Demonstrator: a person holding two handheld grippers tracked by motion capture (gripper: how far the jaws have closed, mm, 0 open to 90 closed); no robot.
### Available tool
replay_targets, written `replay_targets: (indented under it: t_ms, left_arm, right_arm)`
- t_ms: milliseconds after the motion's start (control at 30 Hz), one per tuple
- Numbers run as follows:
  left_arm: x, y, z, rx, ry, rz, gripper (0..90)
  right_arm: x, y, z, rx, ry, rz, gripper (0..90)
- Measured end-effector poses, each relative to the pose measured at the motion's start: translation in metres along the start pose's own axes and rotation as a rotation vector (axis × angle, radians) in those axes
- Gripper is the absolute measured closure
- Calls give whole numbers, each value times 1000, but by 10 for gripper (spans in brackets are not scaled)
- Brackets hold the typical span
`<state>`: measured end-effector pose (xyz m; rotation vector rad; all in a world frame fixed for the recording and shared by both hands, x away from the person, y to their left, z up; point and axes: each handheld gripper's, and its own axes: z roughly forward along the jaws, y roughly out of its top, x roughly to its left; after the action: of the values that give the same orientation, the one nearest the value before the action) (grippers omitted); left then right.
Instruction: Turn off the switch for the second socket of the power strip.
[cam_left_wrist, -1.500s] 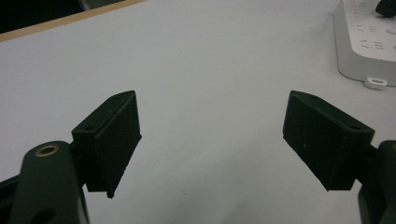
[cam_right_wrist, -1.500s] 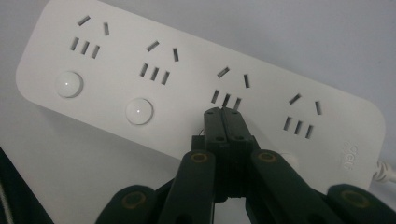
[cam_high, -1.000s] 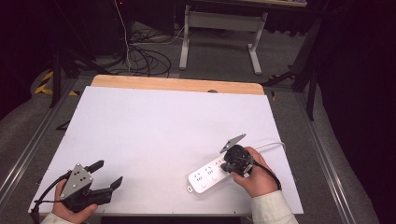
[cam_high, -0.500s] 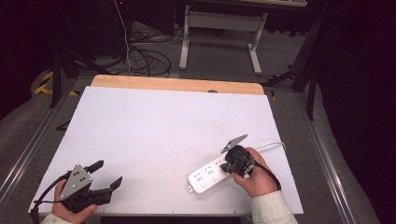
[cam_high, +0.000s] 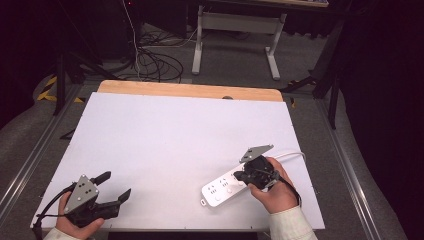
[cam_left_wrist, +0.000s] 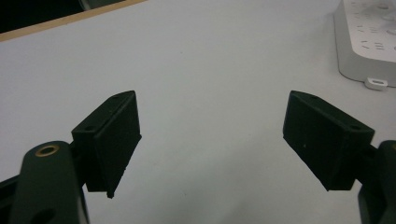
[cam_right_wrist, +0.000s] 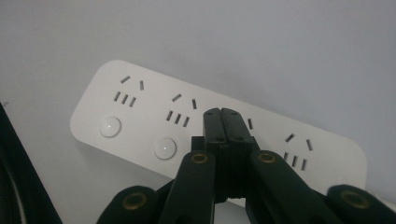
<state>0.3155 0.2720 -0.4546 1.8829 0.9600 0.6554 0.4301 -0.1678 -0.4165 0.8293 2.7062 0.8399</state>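
Power strip (cam_right_wrist: 140, 126) beneath right gripper (cam_right_wrist: 222, 116)

Your right gripper (cam_right_wrist: 221, 114) covers the power strip's (cam_right_wrist: 140, 121) third socket group and its button. In the left gripper view the frame edge cuts off most of the strip. Whether the closed tips touch it cannot be determined.

a white power strip (cam_high: 223, 186) lies on the white-topped table (cam_high: 175, 140).
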Motion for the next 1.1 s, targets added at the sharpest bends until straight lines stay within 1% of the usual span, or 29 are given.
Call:
replay_targets:
  t_ms: [133,367,500,533,667,800,867,967,1000,1100]
  left_arm:
    - [0,0,-1,1,0,2,196]
    - [0,0,0,1,0,3,196]
    - [0,0,0,0,-1,3,196]
    - [0,0,0,0,-1,3,196]
    - [0,0,0,0,-1,3,196]
    - [0,0,-1,0,-1,3,196]
    - [0,0,-1,-1,-2,3,196]
    - [0,0,-1,-1,-1,3,196]
    - [0,0,-1,-1,-2,3,197]
    - [0,0,-1,-1,-1,3,197]
  right_arm:
    - [2,1,-7,-25,-12,-7,900]
    - [4,2,-8,-29,-12,-15,900]
    - [5,3,-9,-37,-20,-18,899]
    - [5,3,-10,-40,-21,-18,863]
    - [5,4,-12,-52,-24,-20,763]
    - [6,5,-15,-91,-42,-26,602]
    - [6,4,-17,-120,-50,-32,544]
    - [6,4,-20,-160,-46,-43,513]
    - [6,4,-21,-170,-36,-50,506]
    - [7,3,-22,-180,-28,-54,502]
